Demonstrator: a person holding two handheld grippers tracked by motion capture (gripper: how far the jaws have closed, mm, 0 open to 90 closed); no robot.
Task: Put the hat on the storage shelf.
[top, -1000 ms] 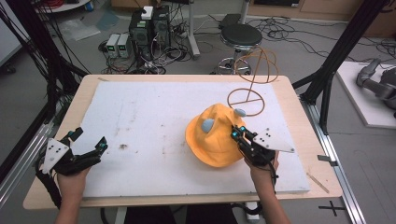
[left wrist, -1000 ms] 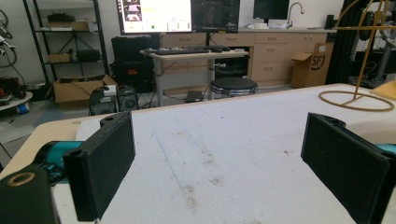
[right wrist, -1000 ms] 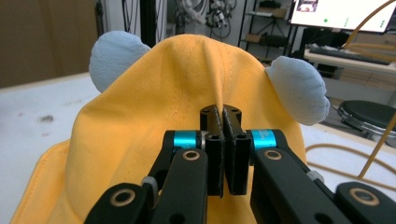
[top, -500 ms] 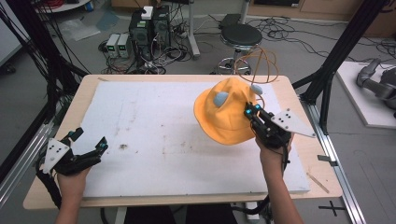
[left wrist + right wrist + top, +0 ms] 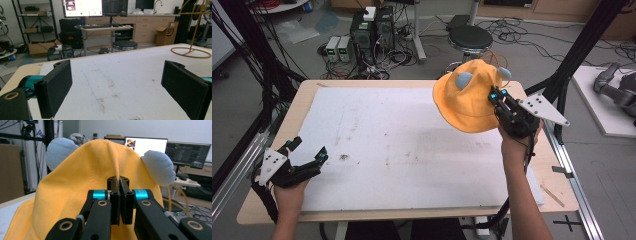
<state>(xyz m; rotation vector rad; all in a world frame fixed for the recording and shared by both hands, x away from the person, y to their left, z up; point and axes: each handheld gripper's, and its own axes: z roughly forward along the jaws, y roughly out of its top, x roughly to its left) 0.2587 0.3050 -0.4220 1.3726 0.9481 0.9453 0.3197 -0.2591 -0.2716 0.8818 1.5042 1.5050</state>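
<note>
An orange hat (image 5: 465,100) with two pale blue ears hangs in the air over the table's far right part. My right gripper (image 5: 495,95) is shut on a fold of its cloth. In the right gripper view the black jaws (image 5: 119,185) pinch the orange hat (image 5: 75,187) between them, with a blue ear (image 5: 158,167) on each side. Near the table's front left corner my left gripper (image 5: 308,150) rests low with its jaws wide apart. Between its pads (image 5: 56,87) lies only the bare white mat (image 5: 117,85).
A white mat (image 5: 412,145) covers most of the wooden table (image 5: 302,102). A yellow wire stand with a ring base (image 5: 191,51) sits at the far right of the table. A stool (image 5: 471,36), computers and cables lie on the floor beyond the far edge.
My right gripper has lifted the orange hat off the mat and carried it up and toward the far right. The left gripper has stayed in place.
</note>
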